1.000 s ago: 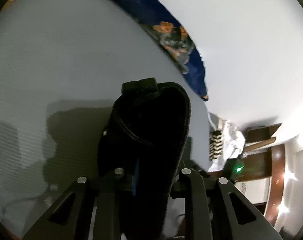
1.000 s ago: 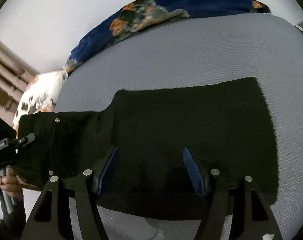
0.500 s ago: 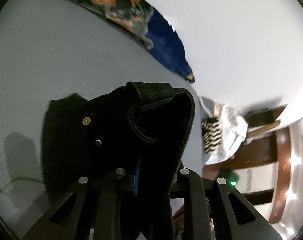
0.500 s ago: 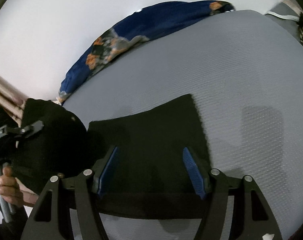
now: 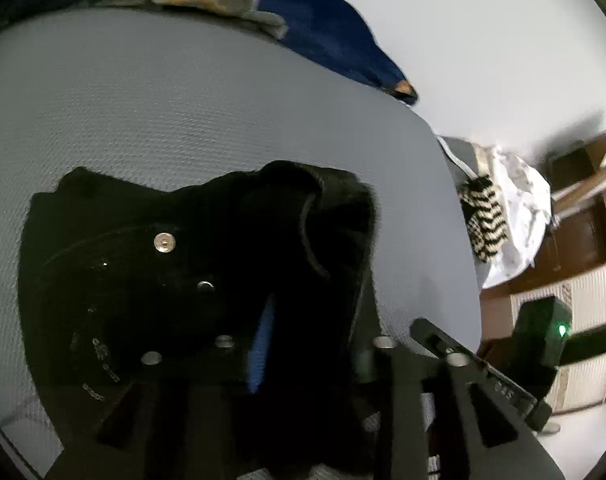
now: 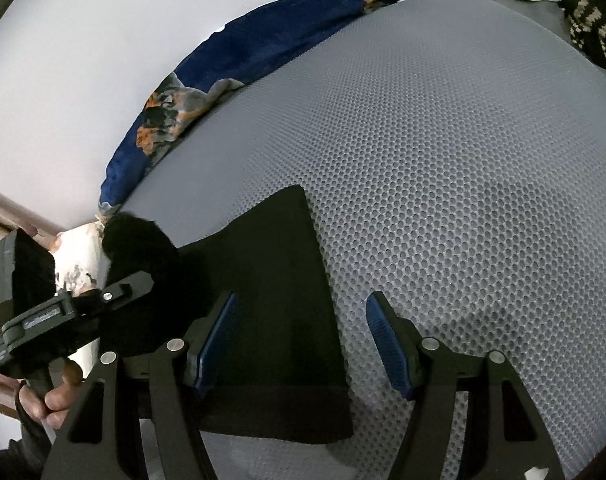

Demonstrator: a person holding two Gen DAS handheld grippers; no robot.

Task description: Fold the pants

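Black pants (image 6: 279, 280) lie on a grey mesh-textured bed (image 6: 443, 160). My left gripper (image 5: 303, 332) is shut on the waistband end of the pants (image 5: 175, 264), which bunches over the fingers; a metal snap button (image 5: 164, 242) shows. In the right wrist view the left gripper (image 6: 63, 312) holds that bunched end up at the left. My right gripper (image 6: 299, 340) is open, jaws wide apart, low over the pants' right edge, holding nothing.
A blue and orange patterned blanket (image 6: 263, 52) lies along the bed's far edge by the white wall. A heap of striped and white clothes (image 5: 499, 216) sits beyond the bed's right side, with wooden furniture (image 5: 575, 240) behind.
My left gripper has carried the waistband end across over the rest of the pants. The visible flat part of the pants has grown shorter. The right gripper stayed open.
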